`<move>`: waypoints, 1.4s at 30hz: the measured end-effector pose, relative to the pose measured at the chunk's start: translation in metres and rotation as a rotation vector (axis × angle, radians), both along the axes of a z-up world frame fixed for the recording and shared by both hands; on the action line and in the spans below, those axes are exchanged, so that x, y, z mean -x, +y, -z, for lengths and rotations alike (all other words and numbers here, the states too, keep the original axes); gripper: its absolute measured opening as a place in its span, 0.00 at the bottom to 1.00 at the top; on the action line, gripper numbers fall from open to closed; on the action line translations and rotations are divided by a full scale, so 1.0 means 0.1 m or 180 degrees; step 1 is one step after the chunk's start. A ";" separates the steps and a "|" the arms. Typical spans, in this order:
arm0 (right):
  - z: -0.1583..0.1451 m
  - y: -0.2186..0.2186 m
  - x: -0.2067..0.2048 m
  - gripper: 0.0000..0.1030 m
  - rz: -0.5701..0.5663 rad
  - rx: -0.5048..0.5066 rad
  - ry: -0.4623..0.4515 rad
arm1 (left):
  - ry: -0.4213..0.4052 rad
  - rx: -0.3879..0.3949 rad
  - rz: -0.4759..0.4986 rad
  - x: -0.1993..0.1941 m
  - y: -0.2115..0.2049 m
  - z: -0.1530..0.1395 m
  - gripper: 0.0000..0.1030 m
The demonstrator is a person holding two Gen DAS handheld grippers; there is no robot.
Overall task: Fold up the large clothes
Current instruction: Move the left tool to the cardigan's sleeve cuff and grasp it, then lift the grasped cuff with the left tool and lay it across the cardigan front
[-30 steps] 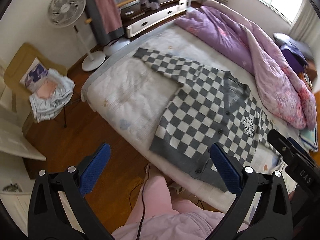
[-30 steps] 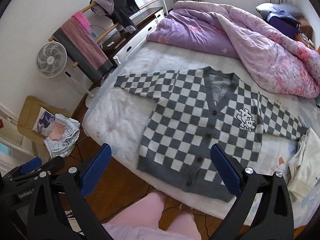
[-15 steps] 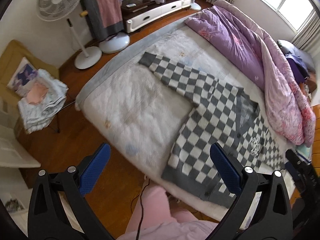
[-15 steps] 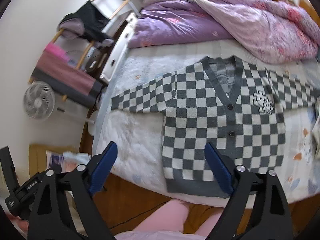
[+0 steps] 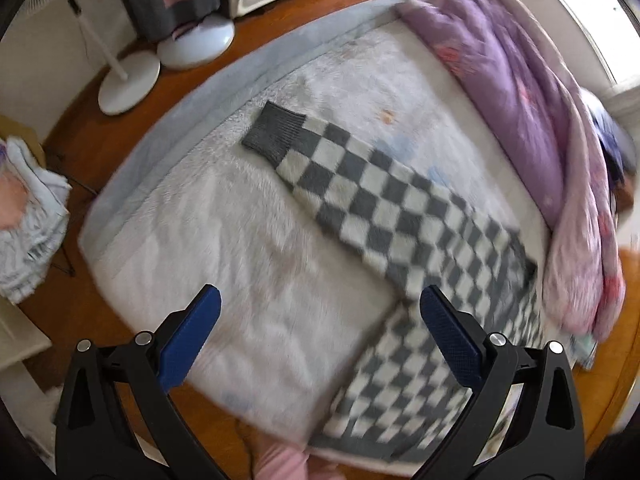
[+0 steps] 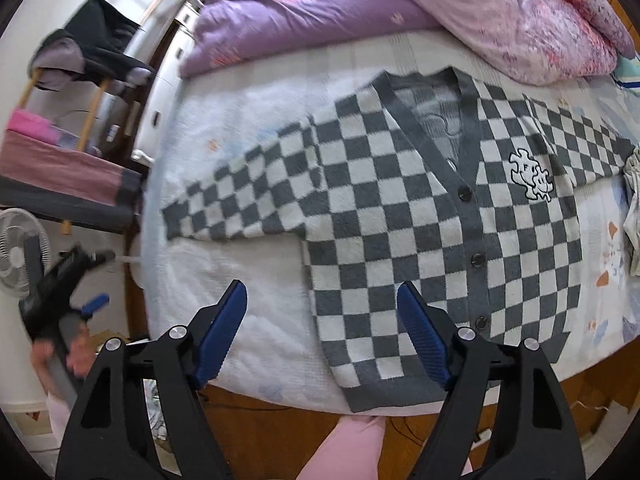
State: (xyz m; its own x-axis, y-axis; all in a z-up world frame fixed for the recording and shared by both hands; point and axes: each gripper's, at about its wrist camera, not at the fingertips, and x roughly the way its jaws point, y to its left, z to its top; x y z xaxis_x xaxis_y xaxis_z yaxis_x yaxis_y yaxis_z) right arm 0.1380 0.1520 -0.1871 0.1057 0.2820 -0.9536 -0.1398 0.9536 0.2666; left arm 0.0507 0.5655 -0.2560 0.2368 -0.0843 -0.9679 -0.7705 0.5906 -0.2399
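Note:
A grey-and-white checkered cardigan (image 6: pixel 400 208) lies flat and buttoned on the white bed (image 6: pixel 248 280), both sleeves spread out. In the left wrist view its left sleeve (image 5: pixel 360 200) runs diagonally, ending in a grey cuff (image 5: pixel 276 132). My left gripper (image 5: pixel 320 320) hangs open over the bed just short of that sleeve, with nothing between its blue pads. My right gripper (image 6: pixel 320 316) hovers above the cardigan's lower left side with its jaws closing; the pads press on nothing. The left gripper (image 6: pixel 68 280) also shows, blurred, at the left of the right wrist view.
A purple and pink quilt (image 6: pixel 400 12) is heaped along the bed's far side. Beyond the bed's left end stand a fan (image 5: pixel 128 84), a clothes rack (image 6: pixel 80 184) and a pile of laundry (image 5: pixel 28 228). Wooden floor (image 6: pixel 260 432) and pink trouser legs (image 6: pixel 352 448) are at the near edge.
Both grippers came down closer to the bed. The left one swung left from the cardigan's body to its sleeve. The right gripper's jaws narrowed and it rolled.

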 end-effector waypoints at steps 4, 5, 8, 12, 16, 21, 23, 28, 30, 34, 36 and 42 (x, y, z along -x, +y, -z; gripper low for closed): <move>0.32 0.03 -0.19 0.72 0.0064 0.0164 0.0090 | -0.0032 0.0364 -0.0429 -0.24 0.52 0.81 0.96; 0.44 0.03 -0.27 0.72 0.0097 0.0256 0.0123 | -0.0015 0.0445 -0.0532 -0.30 0.64 1.04 0.96; 0.68 0.05 -0.42 0.72 0.0157 0.0417 0.0266 | 0.0140 0.0388 -0.0679 -0.48 0.91 1.56 0.93; 0.92 0.11 -0.49 0.72 0.0083 0.0596 0.0373 | 0.0275 0.0540 -0.0860 -0.63 1.17 2.07 0.64; 1.11 0.18 -0.48 0.72 0.0021 0.0687 0.0472 | 0.0160 0.0484 -0.0960 -0.74 1.30 2.26 0.59; 1.28 0.30 -0.52 0.72 -0.0063 0.0793 0.0458 | 0.0043 0.0229 -0.1054 -0.79 1.36 2.26 0.41; 1.38 0.37 -0.59 0.72 -0.0128 0.0813 0.0404 | 0.0111 0.0002 -0.0880 -0.86 1.35 2.16 0.20; 1.63 0.53 -0.88 0.32 -0.0282 0.0529 0.0271 | -0.0014 -0.0517 -0.0515 -0.89 1.19 1.62 0.09; 1.76 0.58 -1.04 0.16 -0.0277 0.0491 0.0280 | -0.0080 -0.0823 -0.0402 -0.89 1.06 1.33 0.09; 2.00 0.77 -1.34 0.08 -0.0372 0.0160 0.0344 | -0.0196 -0.1386 -0.0070 -1.05 0.67 0.76 0.09; 2.16 0.91 -1.45 0.07 -0.0447 0.0054 0.0397 | -0.0243 -0.1546 0.0052 -1.12 0.51 0.56 0.09; 3.24 1.18 -1.58 0.03 -0.0258 -0.0323 0.1228 | -0.0409 -0.1616 0.0100 -1.19 0.20 0.11 0.09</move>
State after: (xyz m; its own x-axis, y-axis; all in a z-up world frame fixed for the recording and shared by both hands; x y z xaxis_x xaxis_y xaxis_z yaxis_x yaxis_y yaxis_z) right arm 0.2959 0.2704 -0.5107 -0.2808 0.3694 -0.8858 -0.0847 0.9098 0.4062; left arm 0.1698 0.5859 -0.2672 0.3610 0.3790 -0.8520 -0.7338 0.6793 -0.0087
